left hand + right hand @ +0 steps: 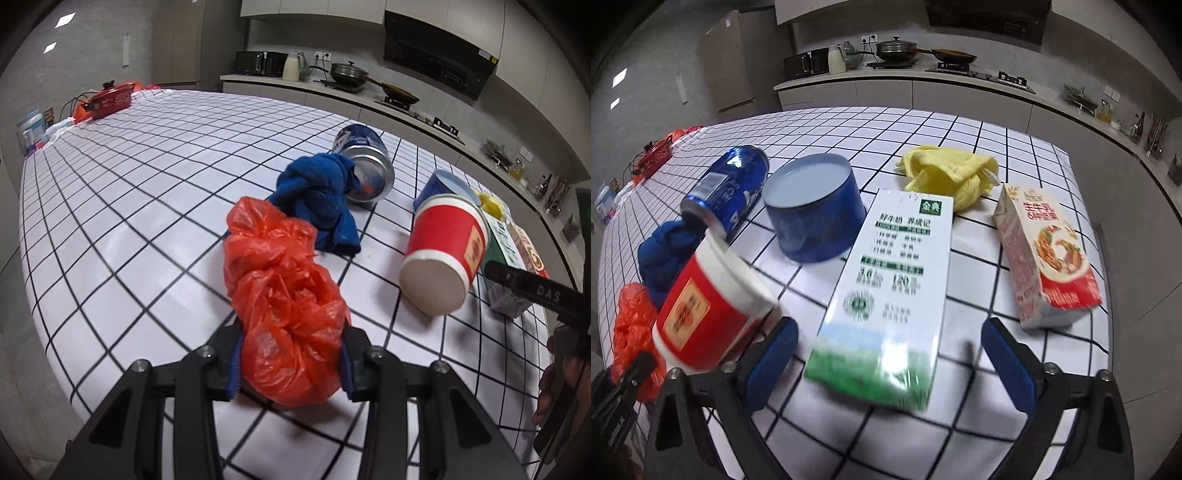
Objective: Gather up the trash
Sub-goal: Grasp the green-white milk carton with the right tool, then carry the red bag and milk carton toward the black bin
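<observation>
While left gripper (291, 363) clamps red bag (284, 295), only right view shows, blurrily, green carton (886, 295).

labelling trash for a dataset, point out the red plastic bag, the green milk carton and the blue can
red plastic bag (284, 314), left wrist view, crumpled middle
green milk carton (886, 288), right wrist view, printed front face
blue can (729, 186), right wrist view, side wall

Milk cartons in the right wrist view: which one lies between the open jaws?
The green-and-white carton, lying flat with its grass-printed end between the blue pads. The pink-and-red carton lies further right, outside the jaws.
</observation>
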`<state>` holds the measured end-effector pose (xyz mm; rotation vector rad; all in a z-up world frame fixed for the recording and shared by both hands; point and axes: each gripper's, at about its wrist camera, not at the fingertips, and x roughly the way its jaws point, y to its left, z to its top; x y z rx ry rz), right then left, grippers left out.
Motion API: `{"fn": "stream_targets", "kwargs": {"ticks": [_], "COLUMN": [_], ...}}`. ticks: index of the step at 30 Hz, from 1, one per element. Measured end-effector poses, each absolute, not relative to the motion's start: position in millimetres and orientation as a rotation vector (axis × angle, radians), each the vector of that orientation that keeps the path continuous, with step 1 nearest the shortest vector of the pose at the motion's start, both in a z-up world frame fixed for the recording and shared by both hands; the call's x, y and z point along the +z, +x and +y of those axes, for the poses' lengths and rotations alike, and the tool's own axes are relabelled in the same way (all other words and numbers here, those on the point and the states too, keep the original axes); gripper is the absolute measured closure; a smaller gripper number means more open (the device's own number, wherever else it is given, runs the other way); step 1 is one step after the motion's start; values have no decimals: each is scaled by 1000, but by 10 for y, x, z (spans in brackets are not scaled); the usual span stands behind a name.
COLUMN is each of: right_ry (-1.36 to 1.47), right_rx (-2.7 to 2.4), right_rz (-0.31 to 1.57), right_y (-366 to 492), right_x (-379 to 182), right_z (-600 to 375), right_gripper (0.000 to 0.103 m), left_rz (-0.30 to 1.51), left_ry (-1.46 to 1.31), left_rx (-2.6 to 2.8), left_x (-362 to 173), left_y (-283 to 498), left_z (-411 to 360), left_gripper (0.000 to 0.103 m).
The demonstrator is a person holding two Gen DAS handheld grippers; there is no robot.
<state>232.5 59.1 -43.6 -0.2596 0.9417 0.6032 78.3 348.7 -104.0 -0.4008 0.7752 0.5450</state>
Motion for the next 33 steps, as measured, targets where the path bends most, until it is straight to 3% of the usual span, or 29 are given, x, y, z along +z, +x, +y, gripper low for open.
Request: {"fn": "stream_targets", "kwargs": {"ticks": [3,5,21,33], "right_ry": [-252,-237,-199,-159], "right_rx": [604,607,646,586], "right_rz": [969,976,903,861], "right_y": [2374,2363,1827,1446], "right_x": [-478,-476,-130,162], "right_z": [616,571,-138,-1184], "right_gripper": [38,43,46,46], "left_rz": [778,774,722,705], "left_ry": [-389,-381,-341,-285], "left_rx": [529,522,480,293], "left_x": [-1045,-1038,-730,-485], "left_y": [796,785,391,550], "left_z": [3479,3475,3005,2085], "left_gripper": [60,64,68,68]}}
